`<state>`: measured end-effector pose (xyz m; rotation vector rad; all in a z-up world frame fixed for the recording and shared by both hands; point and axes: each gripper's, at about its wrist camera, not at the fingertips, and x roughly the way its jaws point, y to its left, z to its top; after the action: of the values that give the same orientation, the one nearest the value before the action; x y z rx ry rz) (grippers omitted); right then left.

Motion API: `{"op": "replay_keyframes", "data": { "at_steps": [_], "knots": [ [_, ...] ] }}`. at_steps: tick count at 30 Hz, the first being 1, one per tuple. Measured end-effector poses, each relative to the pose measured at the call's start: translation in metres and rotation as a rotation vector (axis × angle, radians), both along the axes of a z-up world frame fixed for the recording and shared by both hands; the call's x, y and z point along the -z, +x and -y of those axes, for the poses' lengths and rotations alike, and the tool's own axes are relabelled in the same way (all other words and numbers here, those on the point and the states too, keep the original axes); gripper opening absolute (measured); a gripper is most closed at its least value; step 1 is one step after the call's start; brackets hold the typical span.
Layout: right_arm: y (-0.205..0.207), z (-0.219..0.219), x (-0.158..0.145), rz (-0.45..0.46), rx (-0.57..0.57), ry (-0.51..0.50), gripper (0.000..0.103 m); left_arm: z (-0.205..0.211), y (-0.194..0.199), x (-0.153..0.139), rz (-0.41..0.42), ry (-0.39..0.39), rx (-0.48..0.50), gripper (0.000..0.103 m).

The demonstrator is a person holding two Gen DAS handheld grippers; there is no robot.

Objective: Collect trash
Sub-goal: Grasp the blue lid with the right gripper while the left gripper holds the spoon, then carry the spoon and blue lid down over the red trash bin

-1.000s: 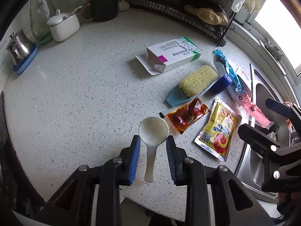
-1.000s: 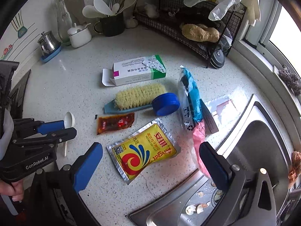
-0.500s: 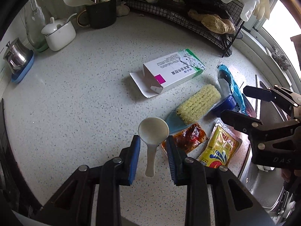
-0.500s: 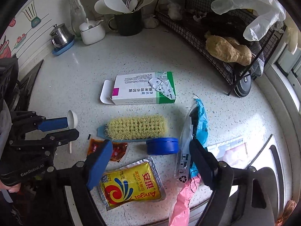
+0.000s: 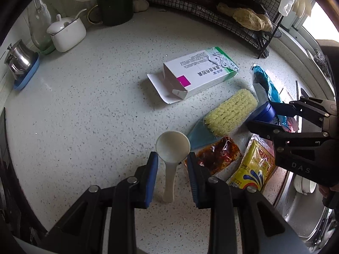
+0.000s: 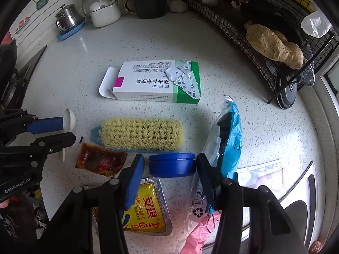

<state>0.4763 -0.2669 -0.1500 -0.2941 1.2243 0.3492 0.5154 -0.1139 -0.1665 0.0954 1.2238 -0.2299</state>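
Nothing visibly collected yet: medicine box (image 6: 154,82), sauce sachet (image 6: 99,160), yeast packet (image 6: 148,213) and blue wrapper (image 6: 228,135) all lying loose on the table (image 5: 84,105). Right gripper (image 6: 170,167) just been closing, fingers partly open astride the blue lid (image 6: 172,164) at 6 o'clock of the brush (image 6: 141,134), not yet pressing. Left gripper (image 5: 172,165) nearly closed; white spoon (image 5: 172,148) between fingers, contact hard to judge. No bin in sight; pink bag cut off.

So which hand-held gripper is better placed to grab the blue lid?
Right. The right hand-held gripper has been closing, its jaws either side of the blue lid. The left hand-held gripper straddles the white spoon.
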Motion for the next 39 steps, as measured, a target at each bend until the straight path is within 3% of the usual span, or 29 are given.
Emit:
{"op": "replay_keyframes", "data": {
  "at_steps": [7, 20, 28, 39],
  "knots": [
    [-0.015, -0.004, 0.004, 0.015, -0.010, 0.007, 0.043, 0.000, -0.007, -0.006, 0.017, -0.018, 0.013, 0.026],
    [-0.072, -0.022, -0.049, 0.133, 0.010, 0.045, 0.043, -0.032, -0.060, -0.050, 0.109, -0.068, 0.023, 0.026],
    [-0.123, -0.045, -0.069, 0.158, 0.018, 0.105, 0.043, -0.062, -0.122, -0.054, 0.118, -0.075, 0.020, 0.026],
    [-0.215, -0.083, -0.056, 0.126, -0.001, 0.155, 0.043, -0.122, -0.234, -0.043, 0.108, -0.078, -0.020, 0.026]
  ]
}}
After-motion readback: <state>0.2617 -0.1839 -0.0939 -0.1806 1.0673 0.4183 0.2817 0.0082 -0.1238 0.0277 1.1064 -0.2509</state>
